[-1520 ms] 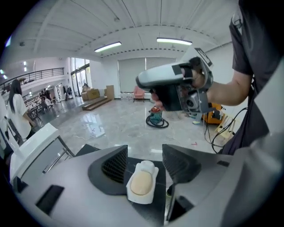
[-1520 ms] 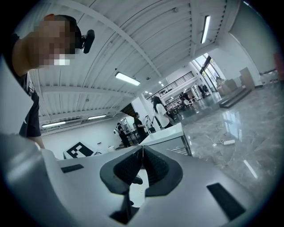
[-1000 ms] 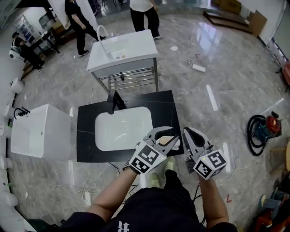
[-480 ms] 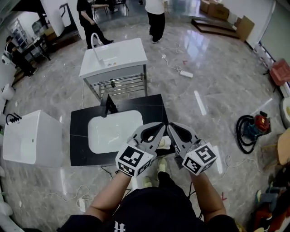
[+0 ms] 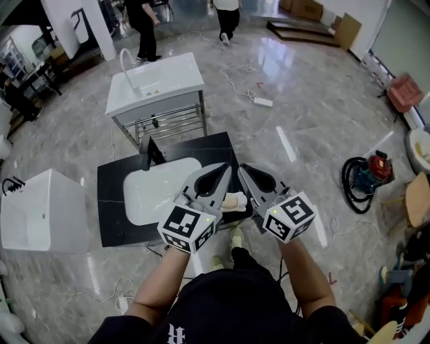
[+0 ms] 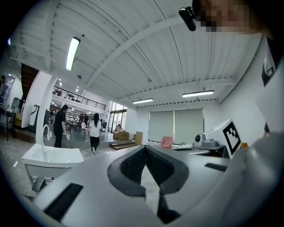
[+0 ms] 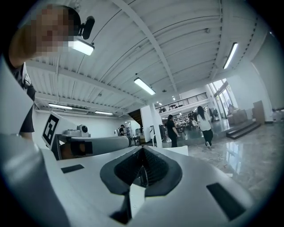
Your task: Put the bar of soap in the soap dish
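In the head view both grippers are held up level over the front right of a black counter (image 5: 222, 144). My left gripper (image 5: 224, 168) is shut with nothing between its pads, as the left gripper view also shows (image 6: 144, 148). My right gripper (image 5: 243, 169) is beside it, tips nearly touching the left one's, and it too is shut and empty (image 7: 143, 150). Below and between them a pale bar of soap (image 5: 236, 200) lies in a white soap dish on the counter's right front corner, partly hidden by the grippers.
A white sink basin (image 5: 154, 191) with a dark faucet (image 5: 149, 153) is set in the counter. A white washstand (image 5: 158, 84) stands behind it and a white tub (image 5: 40, 211) at the left. A vacuum cleaner (image 5: 366, 178) is on the floor at the right; people (image 5: 144, 20) walk at the back.
Both grippers have risen off the counter. The left gripper's jaws, open around the soap a second ago, have shut empty, and the soap stays in the dish.
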`<state>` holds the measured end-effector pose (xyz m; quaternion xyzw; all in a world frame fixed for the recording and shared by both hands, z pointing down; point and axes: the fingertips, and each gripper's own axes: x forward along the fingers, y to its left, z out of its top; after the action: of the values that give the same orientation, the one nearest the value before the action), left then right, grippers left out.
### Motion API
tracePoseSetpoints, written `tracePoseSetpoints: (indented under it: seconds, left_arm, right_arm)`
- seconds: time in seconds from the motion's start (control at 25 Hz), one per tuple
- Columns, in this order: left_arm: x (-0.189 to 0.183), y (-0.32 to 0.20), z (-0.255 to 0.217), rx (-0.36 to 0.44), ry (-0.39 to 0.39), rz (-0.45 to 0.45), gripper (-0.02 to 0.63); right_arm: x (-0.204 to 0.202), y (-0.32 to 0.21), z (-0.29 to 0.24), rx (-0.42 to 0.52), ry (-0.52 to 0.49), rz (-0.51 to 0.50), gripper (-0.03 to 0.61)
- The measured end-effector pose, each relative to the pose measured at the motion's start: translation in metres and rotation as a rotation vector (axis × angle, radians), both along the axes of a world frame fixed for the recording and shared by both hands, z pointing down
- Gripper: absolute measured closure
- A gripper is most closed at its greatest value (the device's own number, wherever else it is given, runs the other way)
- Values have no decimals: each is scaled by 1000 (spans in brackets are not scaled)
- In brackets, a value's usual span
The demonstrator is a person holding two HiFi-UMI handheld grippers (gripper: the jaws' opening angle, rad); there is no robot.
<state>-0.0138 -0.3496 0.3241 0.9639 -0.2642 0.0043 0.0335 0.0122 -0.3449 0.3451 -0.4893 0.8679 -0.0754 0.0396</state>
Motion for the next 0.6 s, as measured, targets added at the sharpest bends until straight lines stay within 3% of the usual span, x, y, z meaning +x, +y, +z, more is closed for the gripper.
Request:
tracePoseSetpoints:
  seconds: [0.6]
  left_arm:
    - [2,-1,18,-25,-12,21,607]
  right_arm:
    - [-4,-4,1,-1,54,24,572]
